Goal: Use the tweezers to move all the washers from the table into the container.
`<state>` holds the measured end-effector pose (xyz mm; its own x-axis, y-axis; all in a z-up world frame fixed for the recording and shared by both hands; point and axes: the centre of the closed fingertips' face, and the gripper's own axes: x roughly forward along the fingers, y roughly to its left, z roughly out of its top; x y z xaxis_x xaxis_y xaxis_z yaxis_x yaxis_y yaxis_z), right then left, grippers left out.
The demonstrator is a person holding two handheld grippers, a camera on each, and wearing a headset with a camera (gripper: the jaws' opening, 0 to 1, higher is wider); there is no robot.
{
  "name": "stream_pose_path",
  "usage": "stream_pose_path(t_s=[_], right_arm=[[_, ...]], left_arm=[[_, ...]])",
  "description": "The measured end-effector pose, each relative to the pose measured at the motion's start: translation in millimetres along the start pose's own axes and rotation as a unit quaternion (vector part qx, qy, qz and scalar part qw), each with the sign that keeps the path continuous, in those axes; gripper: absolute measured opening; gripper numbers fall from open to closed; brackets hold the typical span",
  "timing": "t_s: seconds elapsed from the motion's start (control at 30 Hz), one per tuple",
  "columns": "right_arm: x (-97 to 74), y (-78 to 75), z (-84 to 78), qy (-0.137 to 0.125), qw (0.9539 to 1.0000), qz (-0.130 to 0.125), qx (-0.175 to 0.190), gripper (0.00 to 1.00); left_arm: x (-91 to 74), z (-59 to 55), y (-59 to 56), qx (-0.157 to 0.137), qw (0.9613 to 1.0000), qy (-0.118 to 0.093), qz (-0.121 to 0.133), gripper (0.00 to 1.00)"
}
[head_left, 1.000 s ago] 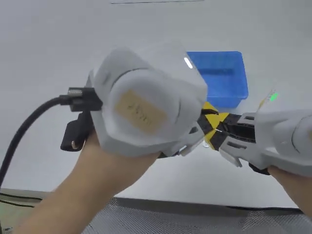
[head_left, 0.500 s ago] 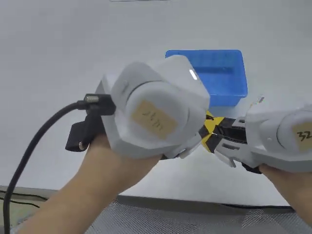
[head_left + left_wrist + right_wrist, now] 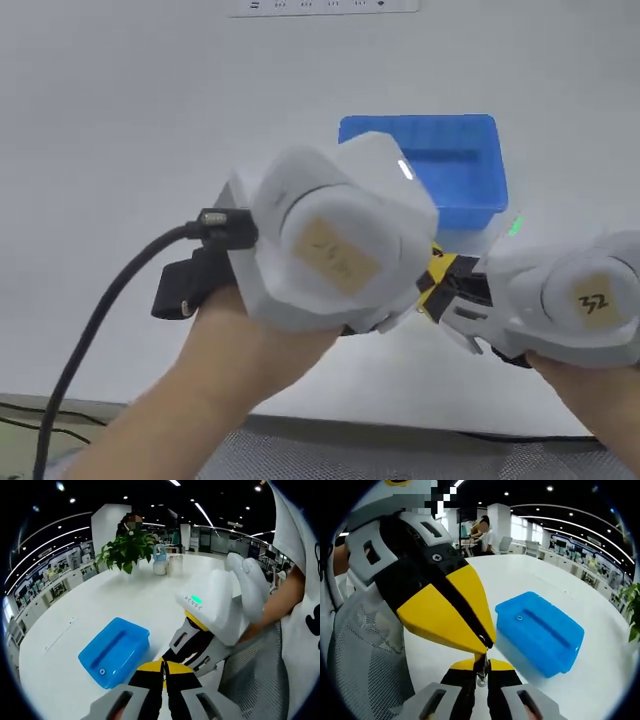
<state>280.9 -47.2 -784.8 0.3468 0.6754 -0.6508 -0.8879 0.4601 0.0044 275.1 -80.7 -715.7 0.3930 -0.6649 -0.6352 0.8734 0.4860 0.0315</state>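
Observation:
The blue container (image 3: 440, 165) stands on the white table (image 3: 150, 130) just behind both grippers. One washer (image 3: 519, 617) lies inside it; the same washer (image 3: 102, 671) shows in the left gripper view. My left gripper (image 3: 428, 272) and right gripper (image 3: 450, 290) meet tip to tip above the table's front part. The left gripper (image 3: 164, 669) has its yellow jaws pressed together, with nothing visible between them. The right gripper (image 3: 480, 669) is shut on a thin metal piece, apparently the tweezers (image 3: 481, 676). The left gripper's closed tip (image 3: 487, 641) sits right above that piece.
A black cable (image 3: 100, 310) trails from the left gripper toward the lower left. The table's front edge and a grey mesh surface (image 3: 400, 455) lie under the hands. A power strip (image 3: 325, 6) sits at the far edge. Potted plant (image 3: 127, 550) stands far off.
The head camera has shifted, so the whole picture has moved. Both grippers stay tip to tip in front of the container. The right gripper's body has turned slightly, so its label shows.

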Motion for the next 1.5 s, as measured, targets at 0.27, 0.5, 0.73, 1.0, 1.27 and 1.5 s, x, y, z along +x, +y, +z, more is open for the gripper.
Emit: stream_pose_path(t_s=[0.27, 0.5, 0.73, 1.0, 1.27, 1.5], right_arm=[[-2.9, 0.2, 0.8, 0.006, 1.0, -0.001, -0.008, 0.03], [-13.7, -6.2, 19.5, -0.004, 0.9996, -0.005, -0.026, 0.03], [-26.0, -21.3, 46.1, -0.024, 0.9984, -0.021, -0.046, 0.03], [-32.6, -41.9, 74.8, -0.049, 0.996, -0.046, -0.058, 0.03], [-21.5, -71.1, 90.5, -0.059, 0.9932, -0.072, -0.07, 0.03], [1.2, -91.5, 79.2, -0.043, 0.9935, -0.084, -0.064, 0.03]], left_arm=[[-1.7, 4.3, -3.7, 0.018, 0.9998, 0.004, -0.009, 0.0], [-13.3, 22.2, 2.3, 0.05, 0.9985, -0.005, -0.02, 0.0], [-24.2, 45.3, 12.7, 0.069, 0.9971, -0.03, -0.007, 0.0], [-33.7, 72.1, 33.2, 0.087, 0.9943, -0.053, 0.031, 0.0], [-27.1, 80.8, 58.7, 0.094, 0.9924, -0.057, 0.056, 0.0], [-3.5, 68.4, 81.3, 0.054, 0.9942, -0.05, 0.078, 0.0]])
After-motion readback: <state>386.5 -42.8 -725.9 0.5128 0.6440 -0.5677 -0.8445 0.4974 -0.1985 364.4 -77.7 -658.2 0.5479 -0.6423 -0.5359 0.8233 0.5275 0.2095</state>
